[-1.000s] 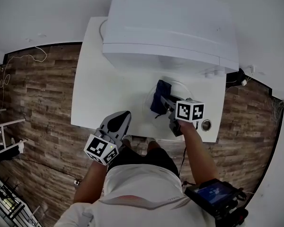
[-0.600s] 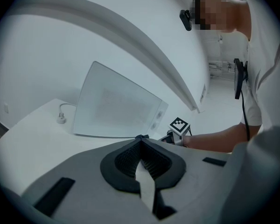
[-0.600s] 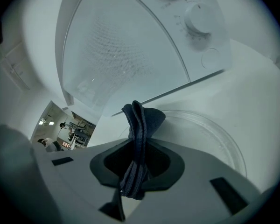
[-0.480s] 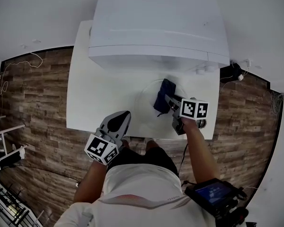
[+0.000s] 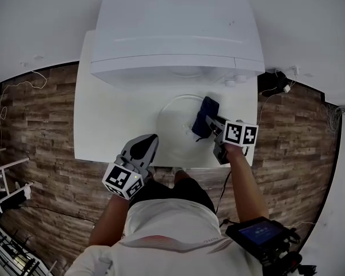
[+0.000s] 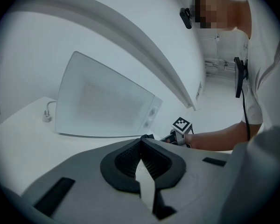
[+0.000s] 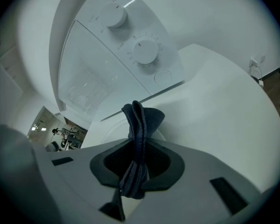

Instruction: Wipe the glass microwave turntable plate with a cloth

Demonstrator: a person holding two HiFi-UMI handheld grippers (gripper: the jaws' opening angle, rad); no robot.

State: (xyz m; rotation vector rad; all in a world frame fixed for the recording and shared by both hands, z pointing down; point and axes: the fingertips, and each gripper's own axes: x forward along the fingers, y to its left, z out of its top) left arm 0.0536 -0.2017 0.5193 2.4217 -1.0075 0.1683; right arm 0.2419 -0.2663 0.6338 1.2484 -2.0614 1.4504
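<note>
Wood-plank floor (image 5: 40, 125) surrounded a white counter (image 5: 103, 137) that stood against a pale wall. White microwave (image 5: 172, 33) sat at the back of the counter, its two knobs (image 7: 144, 50) on the right side of its front. Glass turntable plate (image 5: 171, 125) lay flat on the counter just in front of the microwave, right of centre. Its rim (image 7: 111, 125) showed only faintly in the right gripper view. Right tongs (image 5: 211, 124) were clamped on a dark blue cloth (image 5: 204, 115), reaching in from the plate's right side. In the right gripper view the cloth (image 7: 142, 118) ran as a bunched fold between the closed jaws of the right tongs (image 7: 135, 171) and stood up past their tips. The cloth's free end sat over the right part of the plate, close to the microwave front. Whether it pressed on the glass could not be told. Marker cube (image 5: 241, 134) sat behind the jaws, above the person's hand. Left tongs (image 5: 144, 147) were held over the counter's front edge, near the plate's left rim but apart from the cloth. The left gripper view showed the jaws of the left tongs (image 6: 141, 143) meeting at the tips with nothing between them.
</note>
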